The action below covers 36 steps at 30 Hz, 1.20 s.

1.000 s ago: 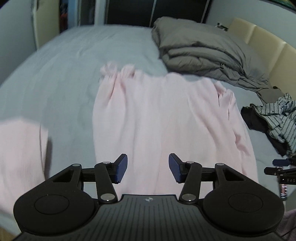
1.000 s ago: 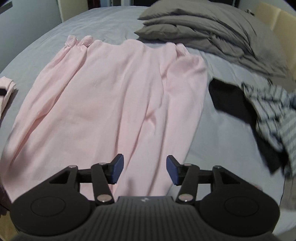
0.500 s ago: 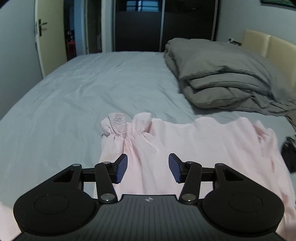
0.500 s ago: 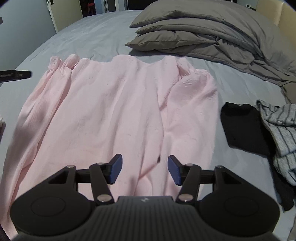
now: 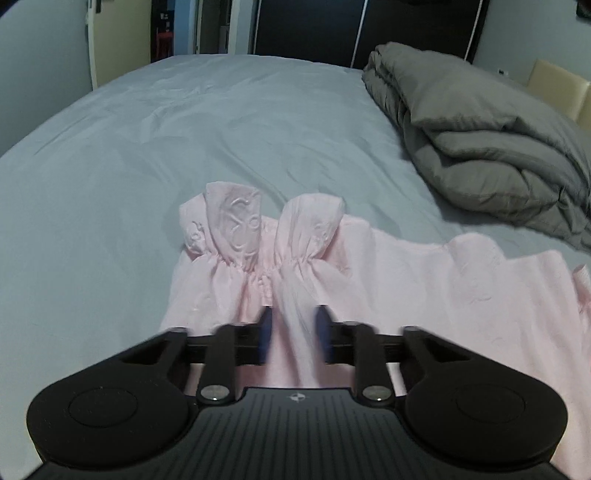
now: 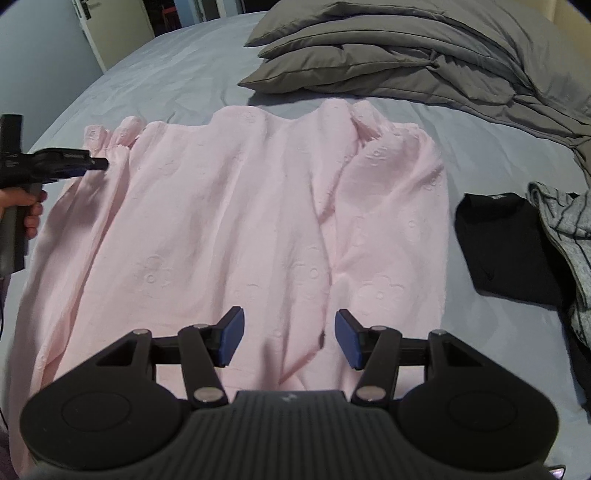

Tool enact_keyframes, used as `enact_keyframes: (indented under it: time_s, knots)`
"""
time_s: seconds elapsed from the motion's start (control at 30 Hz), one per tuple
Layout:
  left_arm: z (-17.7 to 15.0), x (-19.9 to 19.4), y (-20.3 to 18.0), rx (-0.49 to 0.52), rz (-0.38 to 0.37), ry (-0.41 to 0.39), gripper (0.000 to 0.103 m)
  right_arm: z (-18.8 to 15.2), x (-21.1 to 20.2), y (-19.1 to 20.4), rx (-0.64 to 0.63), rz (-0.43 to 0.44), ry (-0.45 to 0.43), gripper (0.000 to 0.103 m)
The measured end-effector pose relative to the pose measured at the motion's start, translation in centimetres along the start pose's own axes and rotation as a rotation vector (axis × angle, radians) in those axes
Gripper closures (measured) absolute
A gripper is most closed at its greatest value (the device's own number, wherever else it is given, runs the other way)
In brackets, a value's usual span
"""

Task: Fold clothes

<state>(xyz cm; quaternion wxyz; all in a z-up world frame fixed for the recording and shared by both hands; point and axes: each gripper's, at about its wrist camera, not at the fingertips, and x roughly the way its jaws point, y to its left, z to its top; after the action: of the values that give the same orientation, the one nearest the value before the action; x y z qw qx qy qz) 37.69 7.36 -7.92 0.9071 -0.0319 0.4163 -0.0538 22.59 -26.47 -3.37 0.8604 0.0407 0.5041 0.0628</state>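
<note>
Pink garment (image 6: 236,229), embossed flowers, flat on bed (image 6: 155,81), seemingly wrinkled.

Bed (image 6: 155,77): grey sheet, fills both views.
Centre: pink garment (image 6: 240,229) spread flat.
Upper right: folded grey duvet (image 6: 406,48).
Right edge: black garment (image 6: 506,243); striped garment (image 6: 565,225), possibly overlapping it.

I see a bed (image 5: 155,147) with a pale grey-blue sheet filling most of both views. A folded grey duvet (image 5: 480,144) lies near its cream padded headboard (image 5: 557,88). Behind the bed stands a dark wardrobe (image 5: 362,29); left of it, a cream door (image 6: 122,29) and grey wall (image 5: 40,62). Lighting is dim
</note>
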Motion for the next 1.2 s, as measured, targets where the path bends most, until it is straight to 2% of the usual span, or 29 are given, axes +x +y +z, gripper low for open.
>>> enact_keyframes:
  time_s: [0.07, 0.23, 0.33, 0.53, 0.8, 1.0, 1.1, 1.2]
  knots:
    - [0.1, -0.2, 0.3, -0.001, -0.005, -0.013, 0.103, 0.0, 0.2, 0.4, -0.011, 0.005, 0.005, 0.045]
    - [1.0, -2.4, 1.9, -0.070, -0.044, -0.062, 0.103, 0.1, 0.5, 1.1, -0.031, 0.014, 0.013, 0.045]
    - [1.7, -5.0, 2.9, -0.088, -0.078, -0.105, 0.103, 0.1, 0.2, 1.3, -0.037, 0.016, 0.010, 0.045]
    - [1.6, -11.9, 5.5, -0.076, -0.075, -0.179, 0.103, -0.3, -0.8, 1.5, -0.042, 0.009, -0.009, 0.045]
    - [-0.2, -22.5, 12.0, -0.214, -0.078, -0.325, 0.103, -1.7, -2.3, 1.3, -0.065, -0.041, -0.035, 0.045]
    - [-2.6, -29.8, 16.4, -0.315, -0.072, -0.435, 0.103, -3.2, -3.7, 1.5, -0.065, -0.042, -0.050, 0.045]
    - [-4.4, -33.2, 19.1, -0.388, -0.053, -0.484, 0.103, -4.1, -4.3, 2.0, -0.070, -0.033, -0.053, 0.044]
    - [-6.2, -36.1, 21.4, -0.450, -0.001, -0.514, 0.103, -5.2, -4.6, 2.6, -0.088, -0.015, -0.046, 0.044]
